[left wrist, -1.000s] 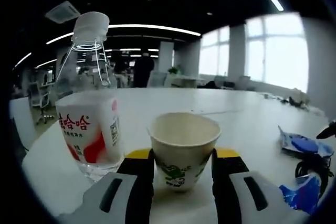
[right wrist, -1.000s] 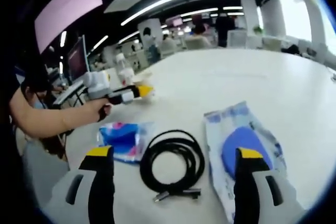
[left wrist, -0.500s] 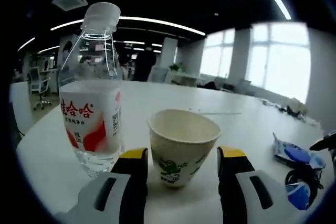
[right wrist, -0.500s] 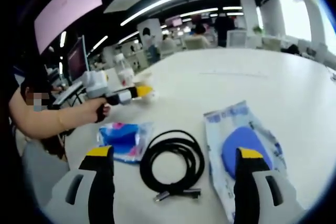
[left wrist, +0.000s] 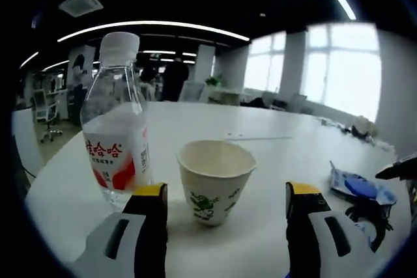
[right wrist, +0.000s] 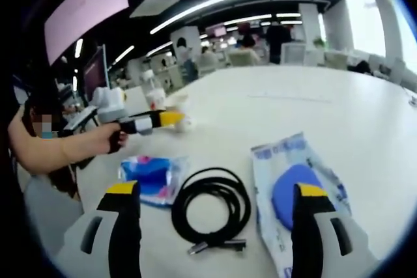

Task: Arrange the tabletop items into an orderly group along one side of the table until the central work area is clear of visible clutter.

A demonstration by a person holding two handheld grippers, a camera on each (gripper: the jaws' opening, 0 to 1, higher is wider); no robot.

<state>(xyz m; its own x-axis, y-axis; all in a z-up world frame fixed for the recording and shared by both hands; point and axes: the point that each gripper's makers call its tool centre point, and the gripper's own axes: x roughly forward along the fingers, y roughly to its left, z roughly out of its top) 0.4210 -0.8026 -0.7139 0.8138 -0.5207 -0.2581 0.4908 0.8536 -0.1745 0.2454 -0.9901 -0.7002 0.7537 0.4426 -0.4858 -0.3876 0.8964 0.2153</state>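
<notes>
Paper cup (left wrist: pixel 215 180) stands free between the left gripper's (left wrist: pixel 227 194) wide-spread fingers (left wrist: pixel 151 208)

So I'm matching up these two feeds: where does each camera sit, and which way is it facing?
Left gripper view: rides the left gripper, looking across the white table at a paper cup and water bottle; open jaws flank the cup.
Right gripper view: rides the right gripper, over a black cable and blue packets; a hand shows.
Shared: bottle, cup, cable, left gripper.
</notes>
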